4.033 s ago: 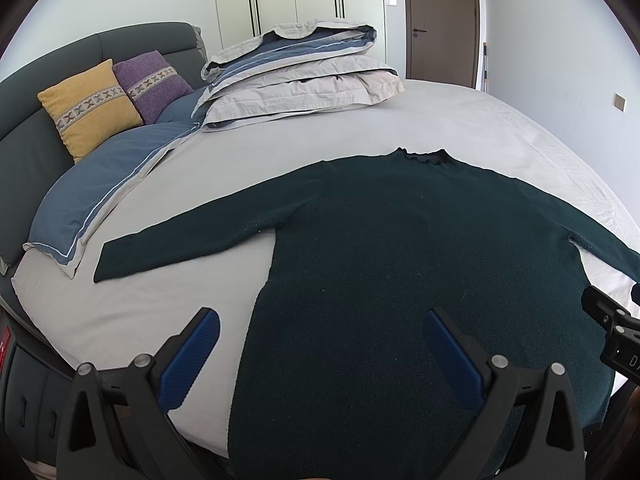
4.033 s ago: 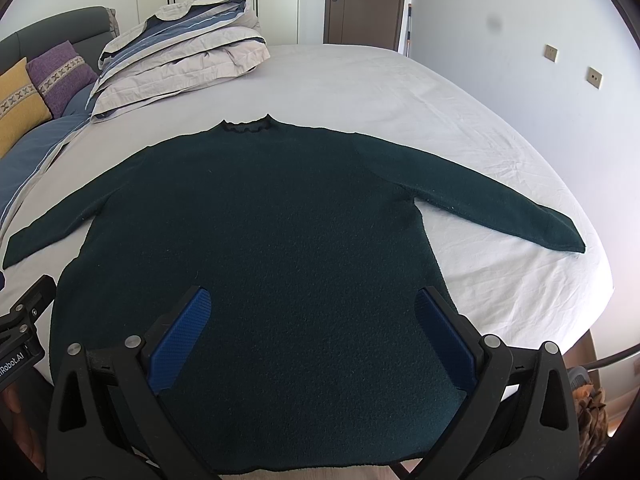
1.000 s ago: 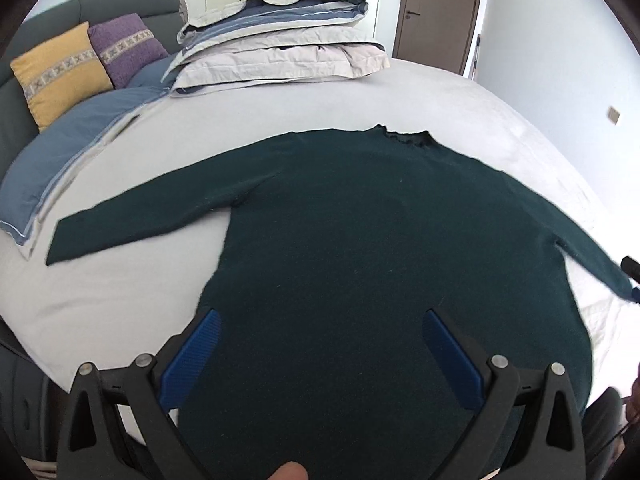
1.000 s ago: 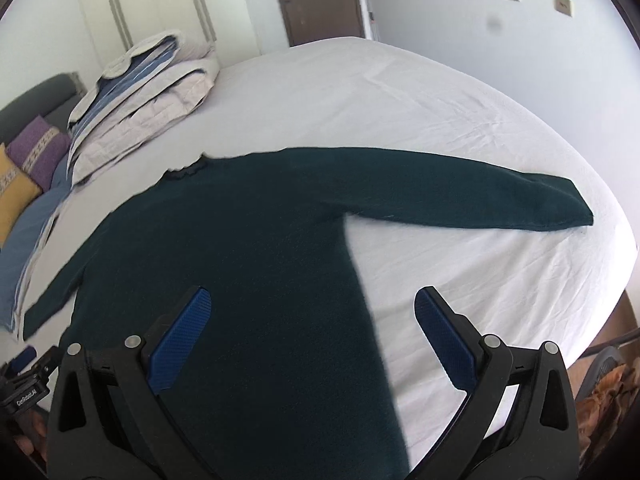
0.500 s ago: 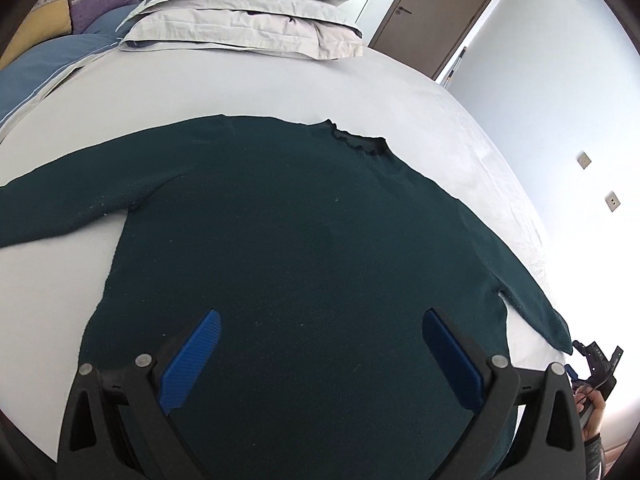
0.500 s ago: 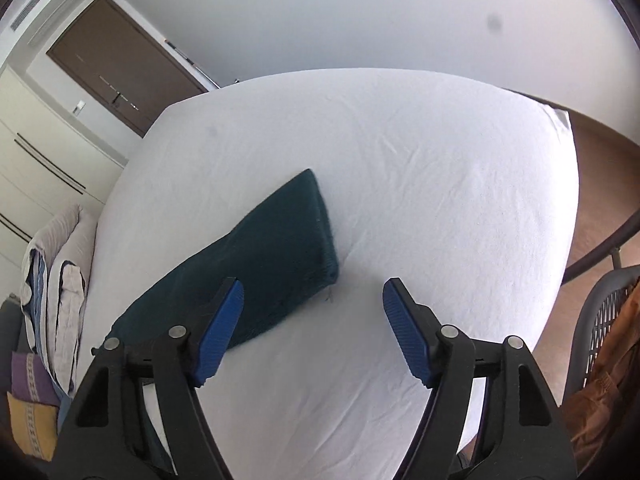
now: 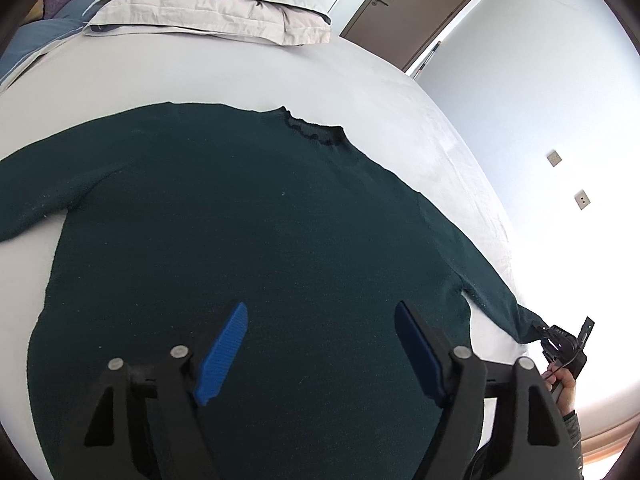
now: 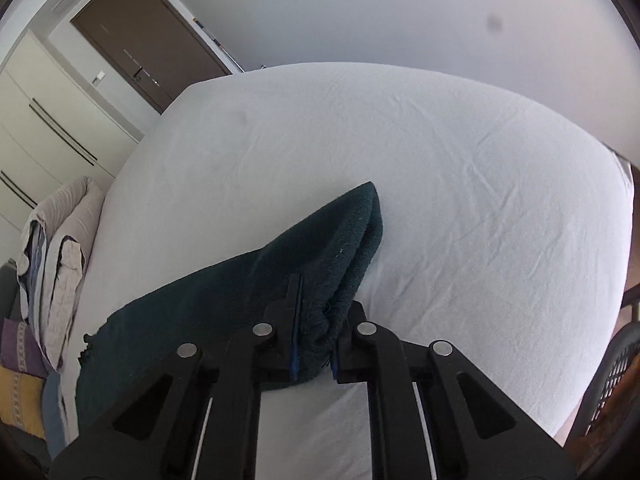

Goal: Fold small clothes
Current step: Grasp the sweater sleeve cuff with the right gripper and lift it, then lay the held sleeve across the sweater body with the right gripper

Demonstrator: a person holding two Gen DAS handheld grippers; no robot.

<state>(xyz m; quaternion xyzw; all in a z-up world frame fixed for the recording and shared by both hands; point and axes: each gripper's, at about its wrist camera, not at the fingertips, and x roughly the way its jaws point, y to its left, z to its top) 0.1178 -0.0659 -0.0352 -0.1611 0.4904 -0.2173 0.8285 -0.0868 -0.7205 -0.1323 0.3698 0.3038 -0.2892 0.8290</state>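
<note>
A dark green sweater (image 7: 248,232) lies flat on the white bed (image 7: 248,76), collar (image 7: 316,134) away from me, sleeves spread out. My left gripper (image 7: 320,350) is open and empty, hovering over the sweater's lower body. My right gripper (image 8: 314,338) is shut on the cuff end of the right sleeve (image 8: 320,248), which bunches between its blue pads. In the left wrist view the right gripper (image 7: 562,342) shows at the far right, at the sleeve's end.
A stack of folded duvets and pillows (image 7: 208,8) lies at the head of the bed, also in the right wrist view (image 8: 60,240). Yellow and purple cushions (image 8: 18,376) sit at the far left. A chair (image 8: 616,384) stands by the bed's right edge.
My right gripper has closed on the right sleeve's cuff, which was between open jaws before. My left gripper has narrowed its jaws a little and moved slightly forward over the sweater.
</note>
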